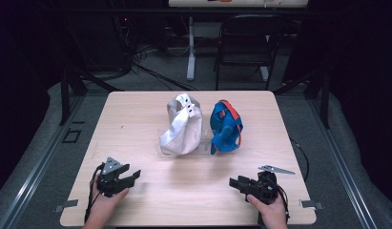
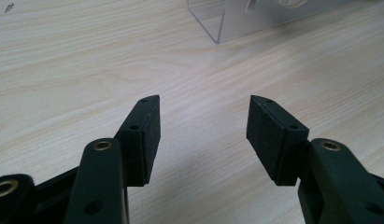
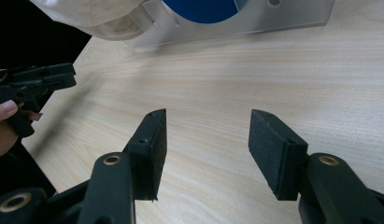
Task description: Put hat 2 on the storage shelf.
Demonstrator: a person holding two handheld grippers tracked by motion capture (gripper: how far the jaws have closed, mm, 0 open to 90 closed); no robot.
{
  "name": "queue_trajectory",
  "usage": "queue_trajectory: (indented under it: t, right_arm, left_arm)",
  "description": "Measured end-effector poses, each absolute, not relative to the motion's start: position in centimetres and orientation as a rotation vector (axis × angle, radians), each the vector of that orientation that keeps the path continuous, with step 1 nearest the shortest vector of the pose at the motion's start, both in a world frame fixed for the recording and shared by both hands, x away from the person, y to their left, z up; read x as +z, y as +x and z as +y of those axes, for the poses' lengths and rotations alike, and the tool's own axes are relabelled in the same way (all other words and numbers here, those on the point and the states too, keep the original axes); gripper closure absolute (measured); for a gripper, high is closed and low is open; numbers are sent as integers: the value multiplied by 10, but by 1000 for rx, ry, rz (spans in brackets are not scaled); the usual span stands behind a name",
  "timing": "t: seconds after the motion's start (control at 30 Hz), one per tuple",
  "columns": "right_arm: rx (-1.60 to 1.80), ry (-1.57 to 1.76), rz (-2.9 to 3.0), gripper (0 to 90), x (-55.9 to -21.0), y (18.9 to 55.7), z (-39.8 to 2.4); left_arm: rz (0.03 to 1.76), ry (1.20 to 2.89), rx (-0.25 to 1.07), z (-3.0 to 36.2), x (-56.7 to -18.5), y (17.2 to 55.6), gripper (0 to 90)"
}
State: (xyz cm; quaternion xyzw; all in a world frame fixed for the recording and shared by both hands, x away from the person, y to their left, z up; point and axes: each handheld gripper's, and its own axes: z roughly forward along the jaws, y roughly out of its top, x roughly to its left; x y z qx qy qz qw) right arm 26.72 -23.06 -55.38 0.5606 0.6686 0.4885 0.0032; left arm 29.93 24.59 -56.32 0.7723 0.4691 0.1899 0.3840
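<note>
A white cap (image 1: 180, 125) and a blue cap with an orange stripe (image 1: 226, 126) stand side by side on a clear plastic stand (image 2: 213, 25) at the middle of the wooden table (image 1: 136, 119). My left gripper (image 1: 135, 177) rests near the front left edge, open, nothing between its pads (image 2: 151, 140). My right gripper (image 1: 234, 183) sits near the front right edge, open and empty, pointing left. In the right gripper view the blue cap (image 3: 203, 8) and white cap (image 3: 91, 14) sit at the top, and the left gripper (image 3: 68, 74) shows at the far left.
A dark folding chair (image 1: 246, 43) and a white table leg (image 1: 190, 47) stand on the floor beyond the table. Cables lie on the floor at the back left. Metal rails run along both sides of the table.
</note>
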Motion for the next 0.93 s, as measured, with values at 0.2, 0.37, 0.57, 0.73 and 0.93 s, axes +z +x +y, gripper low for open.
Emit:
queue_trajectory:
  t: [0.2,0.37,0.57,0.73,0.93]
  right_arm:
    - [1528,1776,2067,471,-556,268,-233]
    - [1531,1788,2064,473,-559,269,-234]
    - [1542,1779,2080,473,-562,271,-231]
    - [1550,1775,2085,473,-561,272,-231]
    - [1598,1788,2035,473,-557,270,-238]
  left_arm:
    - [1190,1974,471,245,-564,299,456]
    - [1191,1986,454,242,-565,299,455]
    - [1168,1990,445,238,-567,299,458]
    - [1135,2007,441,231,-565,296,463]
    - [1081,2003,463,214,-560,291,458]
